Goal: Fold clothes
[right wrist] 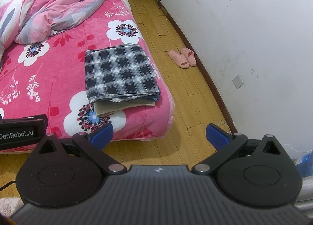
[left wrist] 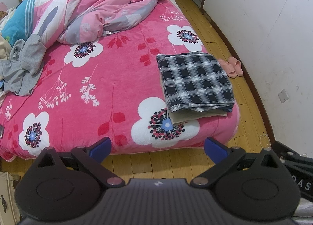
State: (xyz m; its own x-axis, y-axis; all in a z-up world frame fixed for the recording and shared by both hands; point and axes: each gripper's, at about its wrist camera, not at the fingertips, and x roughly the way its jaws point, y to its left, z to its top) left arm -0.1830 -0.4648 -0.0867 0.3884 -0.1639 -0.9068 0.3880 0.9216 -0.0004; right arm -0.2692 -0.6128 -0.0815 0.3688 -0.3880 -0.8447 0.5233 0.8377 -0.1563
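Observation:
A folded black-and-white plaid garment (left wrist: 193, 82) (right wrist: 119, 74) lies on top of a folded beige garment (left wrist: 187, 117) (right wrist: 117, 107) near the bed's front right corner. A crumpled grey garment (left wrist: 23, 64) lies loose at the left side of the bed. My left gripper (left wrist: 157, 147) is open and holds nothing, hovering over the floor just short of the bed's front edge. My right gripper (right wrist: 159, 136) is open and holds nothing, to the right of the bed's corner over the floor. The left gripper's side (right wrist: 21, 133) shows in the right wrist view.
The bed has a pink flowered blanket (left wrist: 97, 91) (right wrist: 39, 68) and a bunched pink duvet (left wrist: 101, 7) (right wrist: 50, 3) at its far end. More cloth is piled at the far left (left wrist: 4, 48). Pink slippers (left wrist: 232, 66) (right wrist: 183, 57) sit on the wooden floor by the white wall (right wrist: 244, 29).

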